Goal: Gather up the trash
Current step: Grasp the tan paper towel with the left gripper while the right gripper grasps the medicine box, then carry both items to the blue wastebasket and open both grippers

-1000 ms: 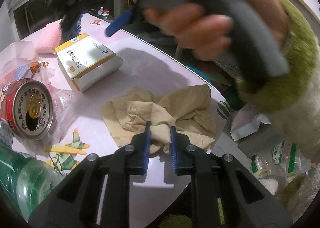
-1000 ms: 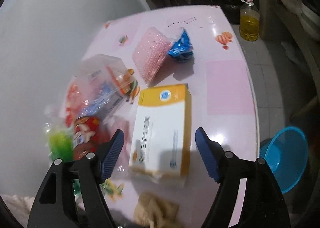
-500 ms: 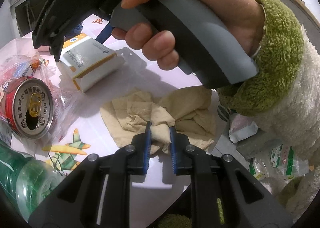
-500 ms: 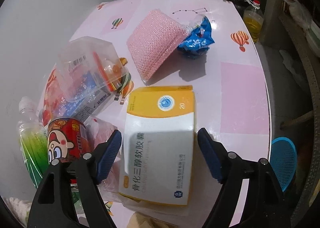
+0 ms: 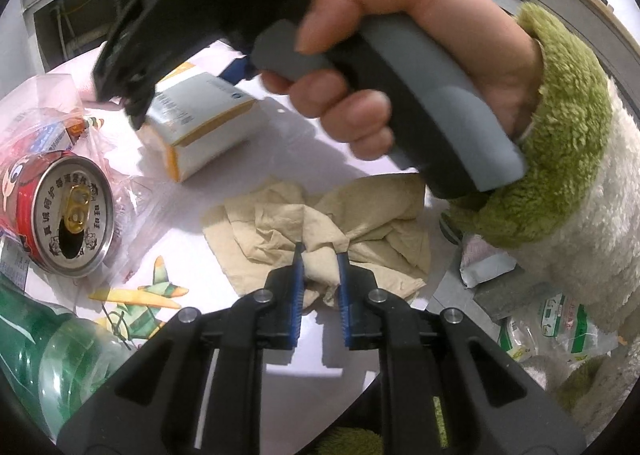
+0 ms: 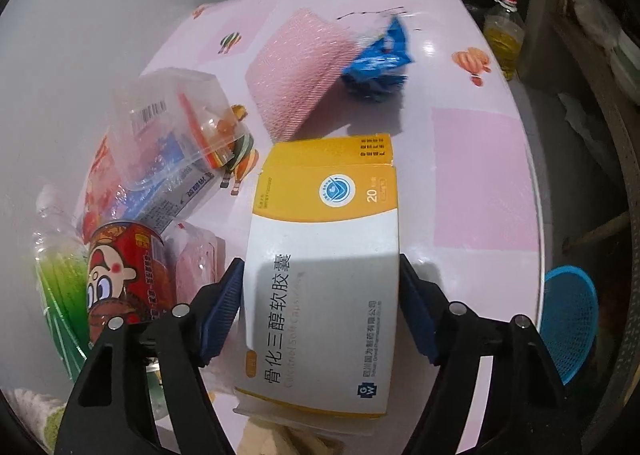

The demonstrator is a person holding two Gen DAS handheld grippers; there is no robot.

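Observation:
My left gripper (image 5: 318, 269) is shut on a fold of a crumpled beige paper towel (image 5: 360, 223) lying on the pink table (image 5: 248, 175). My right gripper (image 6: 320, 307) is spread wide around a white and yellow medicine box (image 6: 324, 263), a blue pad at each side edge of it; the box rests on the table (image 6: 480, 195). In the left wrist view the right gripper's handle, held by a hand, hangs over the same box (image 5: 208, 127).
A red can (image 5: 60, 211) (image 6: 124, 275), a green bottle (image 5: 44, 359), clear plastic packaging (image 6: 176, 127), a pink mesh pad (image 6: 296, 67) and a blue wrapper (image 6: 376, 59) lie on the table. A blue basket (image 6: 572, 319) and an oil bottle (image 6: 502, 39) stand on the floor.
My right gripper has come down and forward over the medicine box until its pads flank the box's sides. My left gripper has stayed shut on the paper towel.

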